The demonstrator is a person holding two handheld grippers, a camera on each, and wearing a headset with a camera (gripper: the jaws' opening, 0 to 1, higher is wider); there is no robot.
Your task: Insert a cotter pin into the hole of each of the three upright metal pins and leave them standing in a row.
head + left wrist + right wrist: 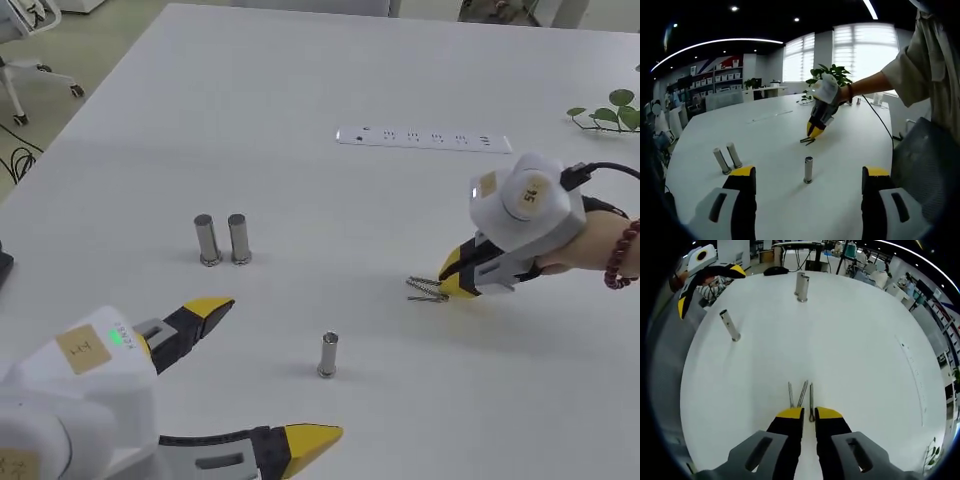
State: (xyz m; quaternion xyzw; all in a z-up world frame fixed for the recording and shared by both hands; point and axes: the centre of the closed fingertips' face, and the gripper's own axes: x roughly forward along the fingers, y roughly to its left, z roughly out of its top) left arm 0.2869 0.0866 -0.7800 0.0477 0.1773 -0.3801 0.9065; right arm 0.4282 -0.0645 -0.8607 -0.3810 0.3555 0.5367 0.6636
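Left tongs [275, 370]: wide, empty; single pin [327, 355] just ahead, pin pair [222, 240] farther ahead-left. Right tongs [810, 415]: narrow, nipping a cotter pin [811, 397]; two loose ones [796, 392] beside its tips, on tabletop [400, 80].

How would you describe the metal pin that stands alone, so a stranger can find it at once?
Start at the white table and find the long power strip at its far side. Nearer, two metal pins stand side by side; the wanted pin stands alone, upright, nearest the open left claw.
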